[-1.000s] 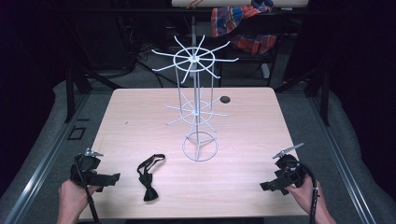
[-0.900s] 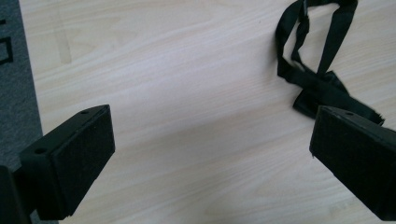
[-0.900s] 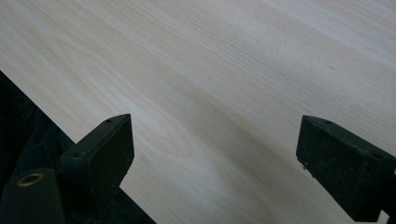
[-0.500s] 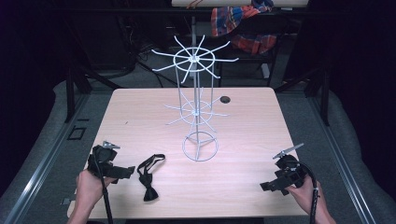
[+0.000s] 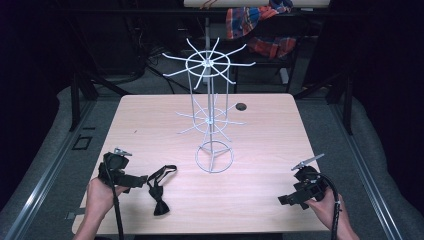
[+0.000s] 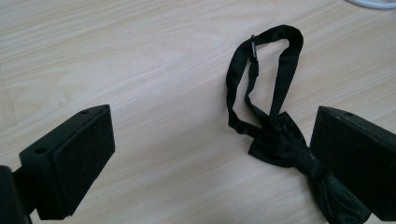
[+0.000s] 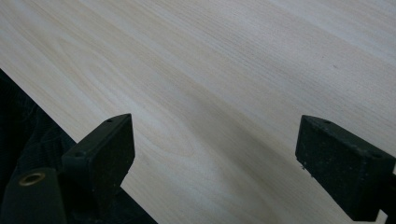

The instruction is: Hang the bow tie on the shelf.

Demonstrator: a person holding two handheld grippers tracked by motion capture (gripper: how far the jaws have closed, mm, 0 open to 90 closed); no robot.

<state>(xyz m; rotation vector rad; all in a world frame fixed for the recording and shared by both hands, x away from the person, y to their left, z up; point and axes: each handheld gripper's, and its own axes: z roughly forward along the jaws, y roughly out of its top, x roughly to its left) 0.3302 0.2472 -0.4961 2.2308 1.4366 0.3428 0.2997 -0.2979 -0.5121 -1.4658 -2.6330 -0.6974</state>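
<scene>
Barely begun: bow tie [image 6: 285, 140] lay ungrasped on desk [image 5: 260, 200]; left tool [image 6: 210, 154] wide open beside it, right tool [image 7: 212, 163] wide open, empty; rack [image 5: 210, 115] bare.

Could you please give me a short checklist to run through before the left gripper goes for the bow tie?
1. Left gripper jaws open: ok, wide apart.
2. Bow tie between the jaws: not ok, it lies beside the one jaw, off centre.
3. Bow tie free of the wire stand: ok, apart on the table.
4. Strap loop lying flat, untangled: ok.
5. Right gripper out of the way: ok, open at the table's other side.
6. Jaw touching the tie: cannot tell.
</scene>
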